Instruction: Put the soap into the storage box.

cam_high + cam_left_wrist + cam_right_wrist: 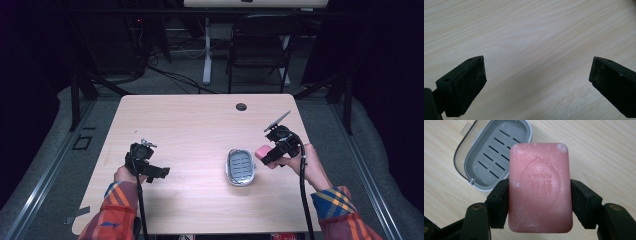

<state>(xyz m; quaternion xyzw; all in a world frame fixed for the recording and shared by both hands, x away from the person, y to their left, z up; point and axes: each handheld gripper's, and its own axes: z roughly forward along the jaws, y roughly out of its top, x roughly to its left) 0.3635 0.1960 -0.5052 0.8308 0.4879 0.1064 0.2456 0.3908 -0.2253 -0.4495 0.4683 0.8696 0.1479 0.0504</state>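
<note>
On the table [200,120], my right gripper [539,202] clamped the soap [539,187]; the dish [495,155], at ten o'clock, likely came next. My left gripper [536,82] gaped empty.

The left gripper [159,172] sits low at the near left, held in the left hand [125,174], its fingers [466,82] spread wide with nothing between them. The right gripper [266,154], at the right in the right hand [306,167], has its fingers [499,202] clamped on a pink soap bar [539,187].

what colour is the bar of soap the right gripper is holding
Pink: the soap bar, stamped with an emblem and dusted with white residue, shows best in the right gripper view, clamped in the right gripper.
</note>
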